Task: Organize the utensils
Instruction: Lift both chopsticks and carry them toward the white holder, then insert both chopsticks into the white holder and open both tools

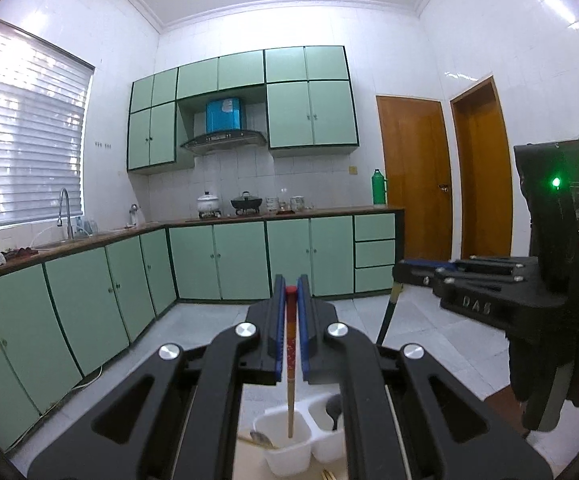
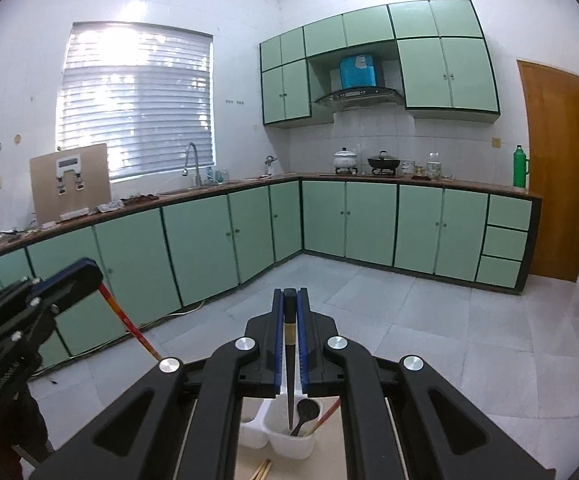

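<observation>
**Both grippers clamped on chopsticks above the white caddy**

Right now each hand-held tool carries one utensil, and both hang over the white divided caddy [image 1: 285, 452] on the pale table.

From the left wrist camera, the left gripper [image 1: 290, 292] is closed tight on a red-topped chopstick [image 1: 290, 360]. The stick runs between the blue pads [image 1: 276, 344] from the fingertips back under the tool, and its plain wooden tip dangles above the caddy's left compartment. A metal spoon [image 1: 259, 438] leans against that compartment's near-left edge. A black spoon [image 1: 334, 410] stands in the right compartment.

From the right wrist camera, the right gripper [image 2: 289, 294] is closed on a black chopstick [image 2: 289, 376], pinched the same way between its pads; the pointed tip hangs over the caddy [image 2: 285, 446], over the compartment holding the black spoon [image 2: 305, 416]. A reddish stick [image 2: 325, 418] leans out of that compartment's right side. Wooden sticks [image 2: 263, 468] lie on the table just in front of the caddy.
</observation>
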